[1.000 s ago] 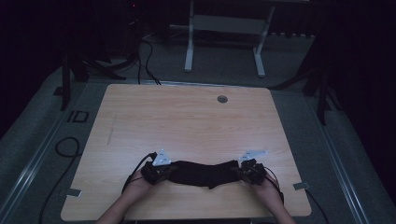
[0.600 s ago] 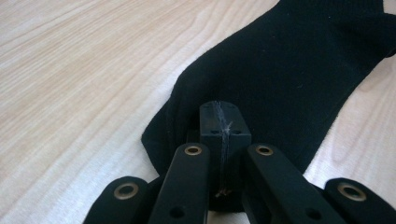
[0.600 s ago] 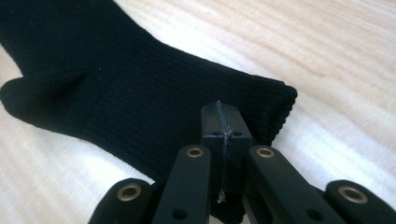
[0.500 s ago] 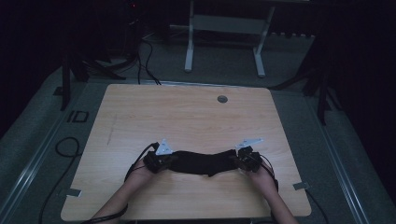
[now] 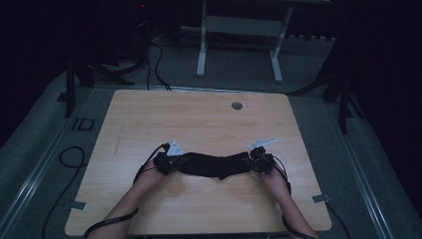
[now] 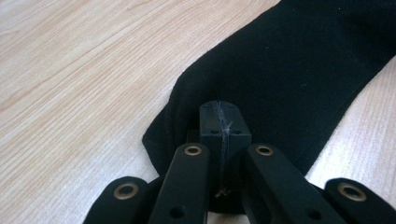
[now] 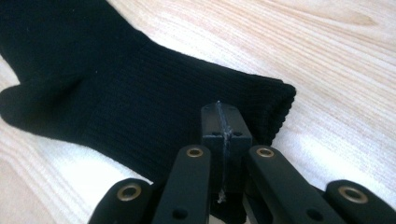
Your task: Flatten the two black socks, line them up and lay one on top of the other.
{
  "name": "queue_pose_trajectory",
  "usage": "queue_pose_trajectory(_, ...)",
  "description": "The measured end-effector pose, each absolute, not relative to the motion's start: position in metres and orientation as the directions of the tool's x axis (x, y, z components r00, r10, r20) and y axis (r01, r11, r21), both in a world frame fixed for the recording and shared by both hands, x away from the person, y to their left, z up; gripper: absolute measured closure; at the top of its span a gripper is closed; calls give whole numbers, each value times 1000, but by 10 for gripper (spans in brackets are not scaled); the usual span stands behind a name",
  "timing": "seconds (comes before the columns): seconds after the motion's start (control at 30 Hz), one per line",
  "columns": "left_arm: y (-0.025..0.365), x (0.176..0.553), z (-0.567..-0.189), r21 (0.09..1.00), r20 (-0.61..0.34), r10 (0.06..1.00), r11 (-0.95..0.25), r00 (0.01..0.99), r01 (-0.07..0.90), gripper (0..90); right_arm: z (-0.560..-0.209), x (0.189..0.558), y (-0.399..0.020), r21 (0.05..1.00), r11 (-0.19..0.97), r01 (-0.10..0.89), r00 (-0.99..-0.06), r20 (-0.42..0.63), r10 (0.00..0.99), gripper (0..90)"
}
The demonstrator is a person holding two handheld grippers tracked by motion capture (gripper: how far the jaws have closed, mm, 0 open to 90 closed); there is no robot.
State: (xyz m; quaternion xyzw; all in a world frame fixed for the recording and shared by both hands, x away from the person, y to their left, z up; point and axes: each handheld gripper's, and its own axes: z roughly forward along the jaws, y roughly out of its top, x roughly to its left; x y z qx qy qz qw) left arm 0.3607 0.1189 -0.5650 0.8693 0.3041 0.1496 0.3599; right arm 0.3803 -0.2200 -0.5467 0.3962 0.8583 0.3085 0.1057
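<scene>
High view dim; black sock [image 5: 214, 165] shows as dark strip, knit and toe/cuff ends unreadable there. Left gripper [image 5: 166, 163] and right gripper [image 5: 260, 162] tiny, jaw tips lost against fabric. Forearms cut by bottom edge. Small round thing [image 5: 237, 105] on table [image 5: 199, 124] too small to identify. Left gripper view: sock [image 6: 289, 70] cut by top and right edges; fabric under closed pads hidden. Right gripper view: sock [image 7: 116, 93] cut by top and left edges; pinched edge hidden behind pads.

Sock [image 5: 214, 166] on table [image 5: 199, 119], left gripper [image 5: 171, 163] left end, right gripper [image 5: 256, 162] right end
</scene>
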Motion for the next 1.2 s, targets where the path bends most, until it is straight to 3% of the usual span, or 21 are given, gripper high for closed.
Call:
queue_pose_trajectory(0.2,121,364,-564,716,29,640,-550,768,431,895,-547,384,-219,620,478,622,-656,78,751,886)
queue_pose_trajectory(0.23,122,364,-563,719,21,649,-538,760,439,858,-546,384,-219,625,476,619,-659,82,748,867)
queue_pose_trajectory(0.33,123,360,-554,736,-4,651,-512,759,443,617,-541,382,-217,640,466,612,-670,105,735,800)
queue_pose_trajectory(0.47,123,355,-542,765,-28,642,-479,767,430,402,-531,380,-212,662,475,580,-691,91,717,590)
queue_pose_trajectory(0.57,125,352,-535,774,-61,629,-460,775,434,257,-521,378,-208,684,483,547,-713,78,697,442)
queue_pose_trajectory(0.67,126,347,-530,775,-94,631,-439,770,454,186,-514,376,-206,698,497,515,-729,52,682,325)
queue_pose_trajectory(0.73,127,342,-528,779,-71,634,-447,770,440,160,-512,376,-206,705,495,508,-737,58,674,269)
queue_pose_trajectory(0.8,129,339,-524,781,-65,648,-440,759,443,147,-512,376,-207,697,514,499,-752,54,657,155)
queue_pose_trajectory(1.2,153,316,-525,815,-67,678,-386,732,431,121,-518,371,-222,715,508,481,-763,55,644,132)
